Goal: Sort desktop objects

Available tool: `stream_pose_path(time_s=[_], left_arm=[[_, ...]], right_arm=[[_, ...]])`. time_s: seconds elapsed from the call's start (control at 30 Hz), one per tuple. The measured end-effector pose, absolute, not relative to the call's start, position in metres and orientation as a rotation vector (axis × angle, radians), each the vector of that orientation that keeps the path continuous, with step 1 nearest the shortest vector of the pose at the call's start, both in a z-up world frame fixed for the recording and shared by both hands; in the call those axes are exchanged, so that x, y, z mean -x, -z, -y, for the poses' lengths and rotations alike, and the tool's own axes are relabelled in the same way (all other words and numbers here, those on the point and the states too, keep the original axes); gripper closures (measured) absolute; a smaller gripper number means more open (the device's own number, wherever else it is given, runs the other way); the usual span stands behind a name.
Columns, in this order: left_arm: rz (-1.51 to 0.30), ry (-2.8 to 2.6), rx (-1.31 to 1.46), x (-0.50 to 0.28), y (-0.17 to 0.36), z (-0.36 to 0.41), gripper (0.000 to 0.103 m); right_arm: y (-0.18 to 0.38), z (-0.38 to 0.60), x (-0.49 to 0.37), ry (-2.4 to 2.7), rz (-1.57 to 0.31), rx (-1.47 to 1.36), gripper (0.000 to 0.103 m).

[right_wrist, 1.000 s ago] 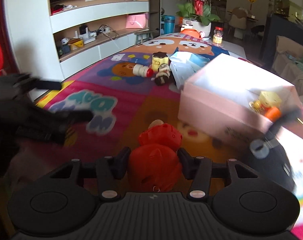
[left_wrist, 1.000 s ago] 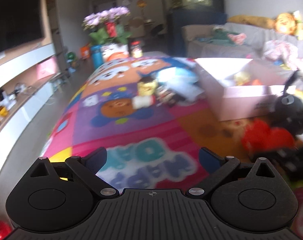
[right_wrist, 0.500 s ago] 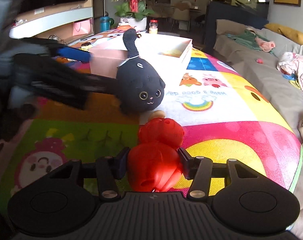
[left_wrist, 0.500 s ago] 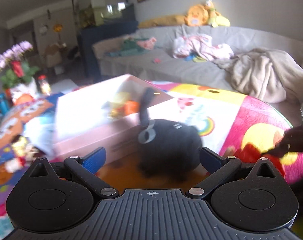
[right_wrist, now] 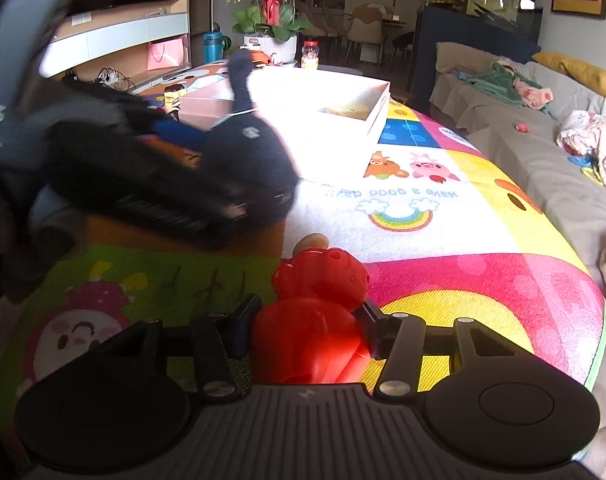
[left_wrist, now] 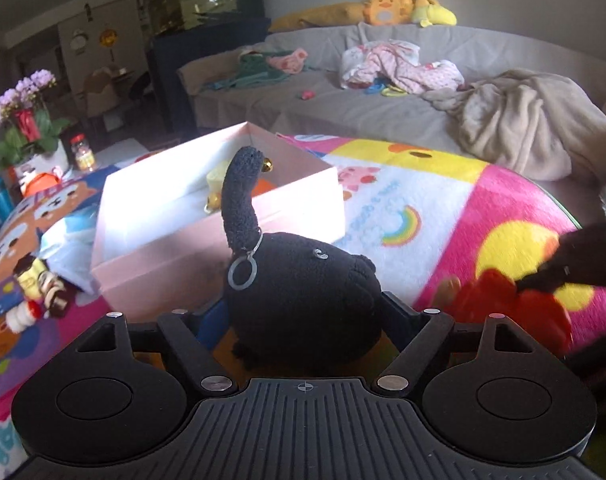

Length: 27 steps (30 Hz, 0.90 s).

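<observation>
Plush cat [left_wrist: 303,300], black, is seen lying between the two fingers of the left tool [left_wrist: 303,312], directly at 12 o'clock from the camera, with its tail raised upright and a metal ring [left_wrist: 242,274] hung at the tail's base. The jaws of the left tool are closing, with the cat's body filling the gap between them; firm pressing of the pads on the plush cannot be told. A pink box [left_wrist: 207,216], open at the top, is set just behind the cat toward 11 o'clock on the colourful play mat [left_wrist: 423,200], and a yellow toy [left_wrist: 217,180] is contained in it. Small figurines [left_wrist: 35,288] are seen on the mat at 9 o'clock of the box.

In the right wrist view, a red toy [right_wrist: 315,312] is clenched between the fingers of the right tool [right_wrist: 307,328], the jaws partly closed against its sides, its head projecting toward 12 o'clock. The left tool and the cat are shown blurred at 10 o'clock of it. A grey sofa [right_wrist: 543,152] is seen beside the mat at 2 o'clock.
</observation>
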<state>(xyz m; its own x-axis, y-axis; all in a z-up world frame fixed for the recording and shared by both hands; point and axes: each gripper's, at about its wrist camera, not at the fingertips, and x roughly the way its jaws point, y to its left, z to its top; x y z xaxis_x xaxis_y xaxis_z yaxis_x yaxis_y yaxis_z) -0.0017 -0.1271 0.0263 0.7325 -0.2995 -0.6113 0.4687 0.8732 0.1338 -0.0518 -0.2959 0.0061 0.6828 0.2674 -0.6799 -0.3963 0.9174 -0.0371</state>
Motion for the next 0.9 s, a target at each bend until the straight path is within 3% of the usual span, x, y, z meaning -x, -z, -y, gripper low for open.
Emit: stream_pose_path(time_s=[0.3,0.53,0.67,0.9], left_arm=[[-0.511,0.385,-0.255,0.043,-0.071,0.068,0.02],[-0.292,0.328,-0.231,-0.015,-0.127,0.063,0.02],[-0.264,0.317,-0.213,-0.07,-0.119,0.07,0.006],[-0.411,0.244,-0.128,-0.06,-0.067,0.043,0.004]], right_arm=[[-0.062,0.299,0.053,-0.453,-0.704,0.058,0.052],[-0.127,0.303,0.038,-0.448,-0.518,0.018,0.052],[-0.139,0.304,0.023,-0.422,-0.491,0.02,0.052],[-0.146,0.312,-0.015,-0.395,-0.504,-0.028,0.052]])
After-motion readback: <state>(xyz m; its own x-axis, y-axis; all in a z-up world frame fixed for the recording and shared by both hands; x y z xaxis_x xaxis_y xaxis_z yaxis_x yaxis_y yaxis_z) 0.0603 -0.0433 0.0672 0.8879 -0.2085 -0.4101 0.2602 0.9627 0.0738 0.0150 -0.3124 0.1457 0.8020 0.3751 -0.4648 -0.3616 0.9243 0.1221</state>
